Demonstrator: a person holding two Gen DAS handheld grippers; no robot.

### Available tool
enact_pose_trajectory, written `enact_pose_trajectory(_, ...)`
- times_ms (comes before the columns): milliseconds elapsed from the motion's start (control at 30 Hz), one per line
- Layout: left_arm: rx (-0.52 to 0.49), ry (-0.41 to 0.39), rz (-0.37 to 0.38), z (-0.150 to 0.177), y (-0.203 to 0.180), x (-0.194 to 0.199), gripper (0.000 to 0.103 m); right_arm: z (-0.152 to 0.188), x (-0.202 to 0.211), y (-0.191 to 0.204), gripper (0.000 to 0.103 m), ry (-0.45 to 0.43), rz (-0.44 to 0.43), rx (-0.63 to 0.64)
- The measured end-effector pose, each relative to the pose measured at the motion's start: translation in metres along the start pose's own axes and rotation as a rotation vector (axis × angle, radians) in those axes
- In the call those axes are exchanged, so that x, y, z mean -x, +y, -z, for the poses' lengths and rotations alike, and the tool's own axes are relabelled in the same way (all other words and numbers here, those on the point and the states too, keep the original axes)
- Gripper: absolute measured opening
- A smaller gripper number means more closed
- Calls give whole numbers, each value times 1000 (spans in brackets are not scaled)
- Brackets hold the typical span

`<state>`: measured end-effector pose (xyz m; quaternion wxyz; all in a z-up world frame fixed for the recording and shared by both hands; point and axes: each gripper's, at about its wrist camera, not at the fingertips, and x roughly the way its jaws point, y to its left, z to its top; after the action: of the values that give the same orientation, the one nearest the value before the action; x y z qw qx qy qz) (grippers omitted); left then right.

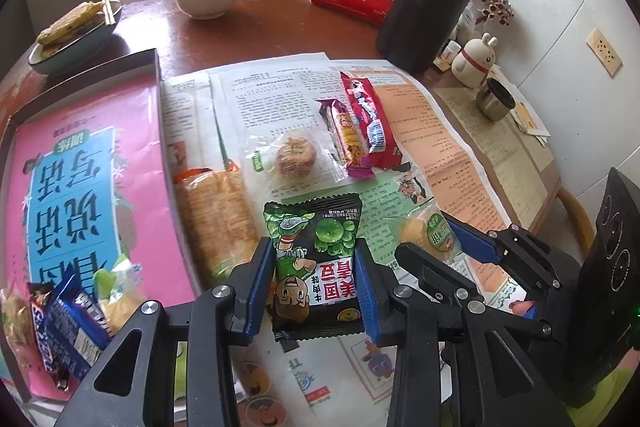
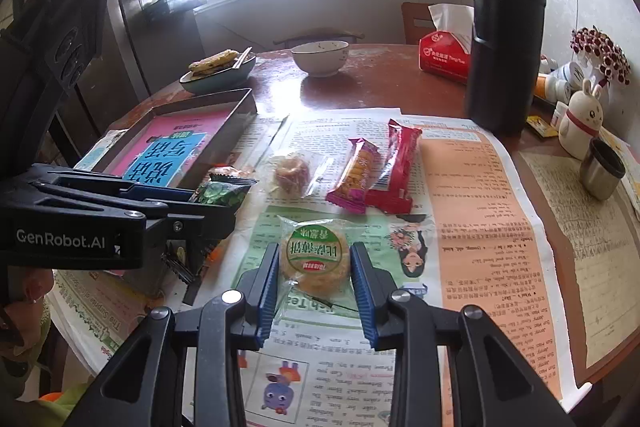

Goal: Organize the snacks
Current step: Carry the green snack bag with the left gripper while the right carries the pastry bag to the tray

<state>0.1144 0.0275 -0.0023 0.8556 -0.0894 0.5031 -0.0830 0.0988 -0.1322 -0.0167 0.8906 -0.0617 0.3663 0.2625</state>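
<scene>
Here, in the left wrist view, the left gripper [image 1: 316, 277] has its jaws clenched on a green pea packet [image 1: 316, 263], the blue pads pressing both edges; the packet seems lifted off the newspaper [image 1: 452, 131]; to the left lies the tray [image 1: 156, 67], with a few snacks [image 1: 68, 323] already piled at its near corner; a cracker pack [image 1: 218, 219] lies just beside the tray, and a round cake [image 1: 295, 155], an orange bar [image 1: 345, 135] and a red bar [image 1: 370, 119] lie further out on the paper.

In the right wrist view, the right gripper [image 2: 314, 279] is grasping a wrapped biscuit [image 2: 314, 261] between its pads, above the paper; the tray [image 2: 244, 103] stands well to the left.

So the task looks partly done; some snacks are in the tray, two are in hand, and four wait on the paper.
</scene>
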Motion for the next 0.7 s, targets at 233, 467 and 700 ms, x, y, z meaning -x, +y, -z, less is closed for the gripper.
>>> enact_pose_trajectory(233,21,-22,1,6,12,12,40,-1,0,15,35,2,-11,22)
enact_pose_trajectory(467,48,-48,3,13,26,25,40,-5,1,30,35,-8,-20,46)
enact_pose_trajectory(700,78,-82,0,17,45,41,40,-10,4,46,35,-22,-28,71)
